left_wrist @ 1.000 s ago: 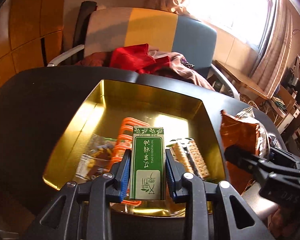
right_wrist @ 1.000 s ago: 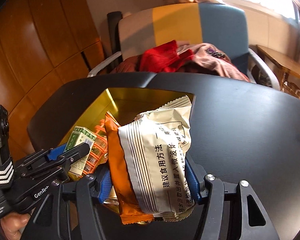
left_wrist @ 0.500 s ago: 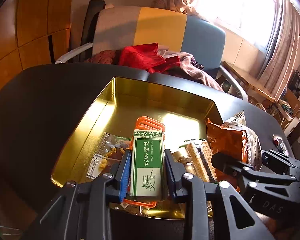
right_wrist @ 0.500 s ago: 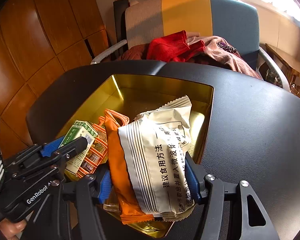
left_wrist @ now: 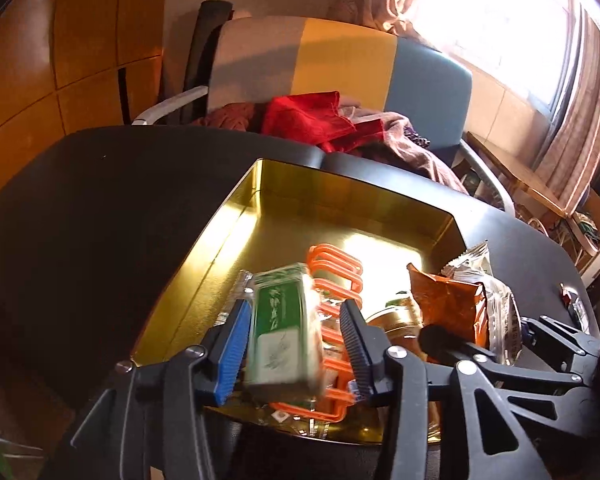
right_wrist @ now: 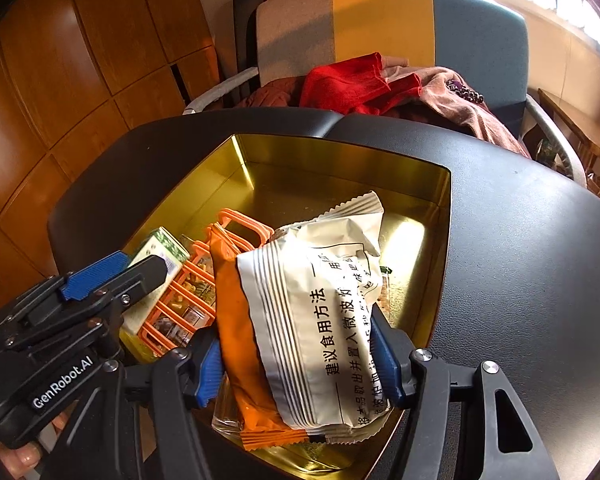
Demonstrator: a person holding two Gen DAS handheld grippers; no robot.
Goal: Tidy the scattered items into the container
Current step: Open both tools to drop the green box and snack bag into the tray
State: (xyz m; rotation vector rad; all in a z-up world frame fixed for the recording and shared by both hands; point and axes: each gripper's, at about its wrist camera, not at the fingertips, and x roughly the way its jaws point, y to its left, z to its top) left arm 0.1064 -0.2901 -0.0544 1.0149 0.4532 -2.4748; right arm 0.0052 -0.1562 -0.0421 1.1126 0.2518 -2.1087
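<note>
Left gripper [left_wrist: 292, 344]: jaws just opened, blurred green-and-white carton [left_wrist: 282, 332] loose between them, over the gold rectangular metal tin [left_wrist: 236, 224]'s near left. Right gripper [right_wrist: 300, 364]: clamped on white and orange snack packets [right_wrist: 312, 320], above the tin's near right.

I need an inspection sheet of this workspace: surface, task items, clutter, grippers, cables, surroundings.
Surface: black table, mostly bare.
Job's things: gold tin holds orange rack; green box, blurred, above it; snack packets over the tin's near edge.
Clutter: small wrapped item on the table, right.
Grippers: left gripper jaws just opened, box loose between them; right gripper clamps the packets.
Cables: nothing seen.
Surroundings: chair with red cloth, wood panels, curtained window.
</note>
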